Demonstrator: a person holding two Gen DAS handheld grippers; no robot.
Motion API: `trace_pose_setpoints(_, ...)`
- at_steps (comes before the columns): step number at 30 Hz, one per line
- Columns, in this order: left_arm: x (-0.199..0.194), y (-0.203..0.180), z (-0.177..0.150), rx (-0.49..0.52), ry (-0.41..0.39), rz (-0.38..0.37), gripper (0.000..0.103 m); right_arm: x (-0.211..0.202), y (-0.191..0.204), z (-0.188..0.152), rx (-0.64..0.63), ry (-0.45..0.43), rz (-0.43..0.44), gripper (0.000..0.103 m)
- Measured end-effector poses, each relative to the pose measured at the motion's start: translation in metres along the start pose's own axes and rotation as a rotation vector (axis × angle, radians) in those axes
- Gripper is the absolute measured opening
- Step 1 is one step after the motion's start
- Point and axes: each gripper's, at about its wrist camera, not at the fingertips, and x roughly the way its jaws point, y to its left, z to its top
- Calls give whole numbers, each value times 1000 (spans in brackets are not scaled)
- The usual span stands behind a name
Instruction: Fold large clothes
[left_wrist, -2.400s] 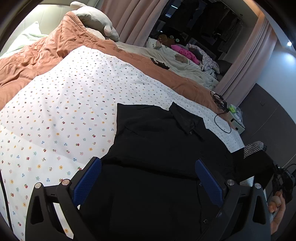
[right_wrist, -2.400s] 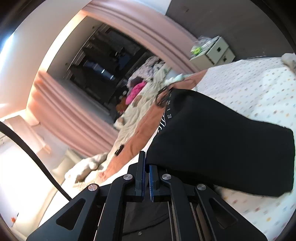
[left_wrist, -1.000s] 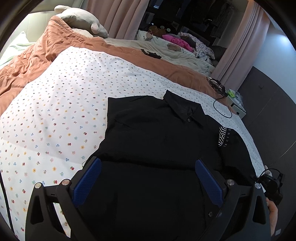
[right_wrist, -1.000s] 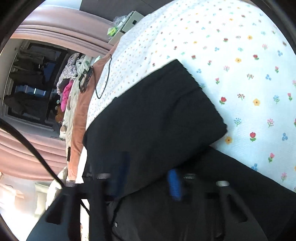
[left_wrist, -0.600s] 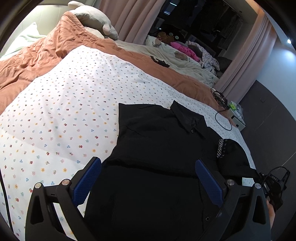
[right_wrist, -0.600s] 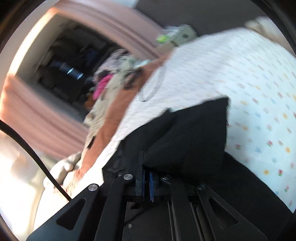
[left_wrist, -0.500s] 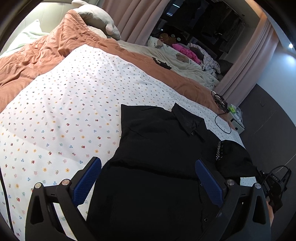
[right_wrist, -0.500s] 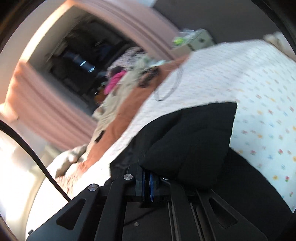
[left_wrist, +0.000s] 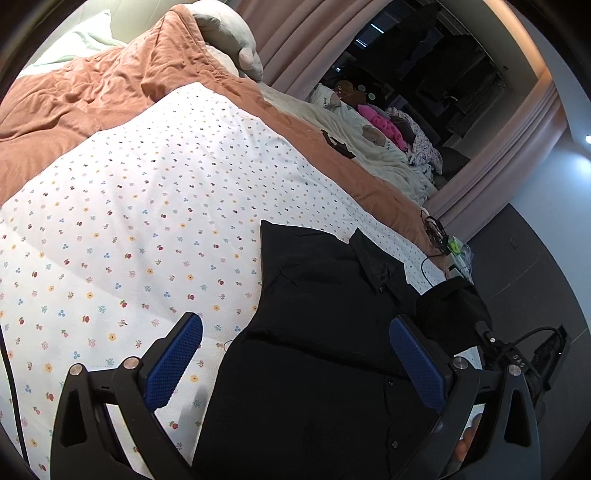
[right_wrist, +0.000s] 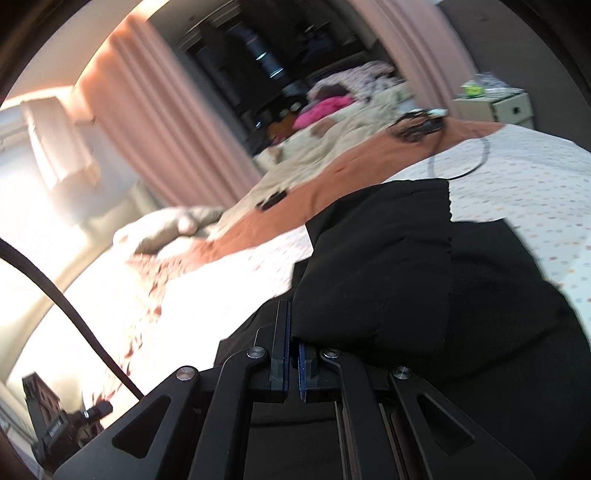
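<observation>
Bedroom with pink curtains (left_wrist: 295, 40), a dark wardrobe opening behind, and a bed spread with a flowered white sheet (left_wrist: 147, 229) over a rust-orange quilt (left_wrist: 92, 96). Spread flat on that sheet toward the near right side of the bed: a black button shirt (left_wrist: 317, 332), collar (left_wrist: 376, 262) pointing at the far right corner, hem running off toward the near edge, so long axis from near edge to far corner.

Right gripper (right_wrist: 293, 350) pinched tight on the shirt's right sleeve (right_wrist: 399, 273), fabric caught between the pads and bunched up in a raised fold above the shirt body; seen from the left wrist as a dark hump (left_wrist: 450, 314) beside the collar, at the shirt's right edge. Left gripper (left_wrist: 295, 362) spread wide, holding nothing, hovering over the lower body of the shirt with one blue pad (left_wrist: 173, 362) above bare sheet and the other above cloth.

Deciding relation, as a judgement: sleeve lifted on the right, shirt midline lying to its left, so likely next a carry leftward across the chest, laying the sleeve down along the long axis. Right hand plainly nearer. Left side sleeve seemingly tucked already, though hard to confirm in such dark cloth.
</observation>
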Motion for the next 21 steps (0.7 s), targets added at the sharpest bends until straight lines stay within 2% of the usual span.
trace_pose_setpoints(6, -2, 10, 4, -28, -4, -3, 103, 49, 35, 3, -91, 141, 9, 1)
trace_pose_setpoints(8, -3, 12, 5, -33, -7, 3, 103, 68, 44, 3, -103, 215, 11, 2)
trace_pose_setpoints(9, -3, 13, 6, -35, -8, 6, 103, 82, 43, 1, -98, 270, 18, 7)
trace_pose_setpoints(11, -2, 15, 6, -44, -10, 9, 103, 103, 31, -4, -50, 366, 46, 30)
trace_pose_setpoints(12, -1, 16, 6, -48, -9, 9, 103, 110, 22, -6, -10, 395, 64, 55)
trace_pose_setpoints(13, 0, 15, 6, -49, -7, 9, 103, 113, 14, -6, 20, 406, 72, 71)
trace_pose_setpoints(17, 2, 13, 4, -42, -1, 6, 103, 110, -22, -2, 146, 424, 91, 72)
trace_pose_setpoints(19, 2, 13, 3, -40, 2, 0, 103, 100, -43, 3, 229, 405, 103, 72)
trace_pose_setpoints(21, 2, 13, 3, -39, 3, 0, 103, 92, -66, 11, 292, 372, 68, 72)
